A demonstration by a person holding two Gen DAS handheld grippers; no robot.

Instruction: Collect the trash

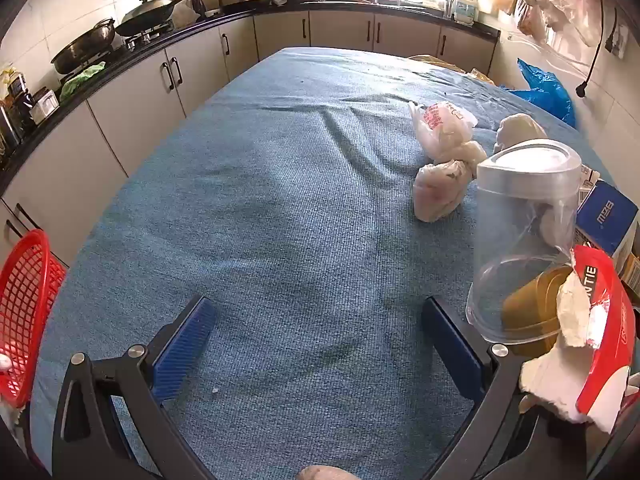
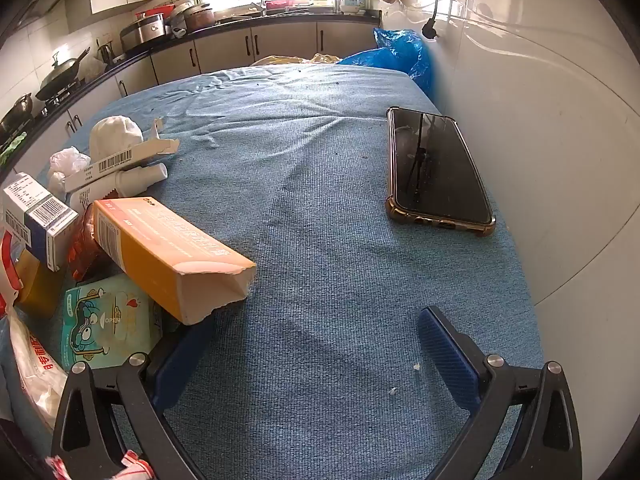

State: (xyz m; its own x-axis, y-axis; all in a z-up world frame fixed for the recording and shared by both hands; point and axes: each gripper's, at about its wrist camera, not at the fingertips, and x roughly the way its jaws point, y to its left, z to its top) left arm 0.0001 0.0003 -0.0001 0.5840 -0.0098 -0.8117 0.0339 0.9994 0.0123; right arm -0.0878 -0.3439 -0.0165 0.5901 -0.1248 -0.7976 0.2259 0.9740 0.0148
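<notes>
Just left of the right gripper (image 2: 316, 356), whose fingers are standing spread and empty like the left gripper's (image 1: 320, 344), the torn orange carton (image 2: 168, 252) is lying, its long axis running up-left from its torn end.

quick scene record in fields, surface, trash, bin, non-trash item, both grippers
surface: blue cloth
trash: crumpled bags, clear jar, orange carton
bin: red basket, at the left edge
non-trash item: phone, lying flat by the wall
left gripper: open, empty
right gripper: open, empty
</notes>
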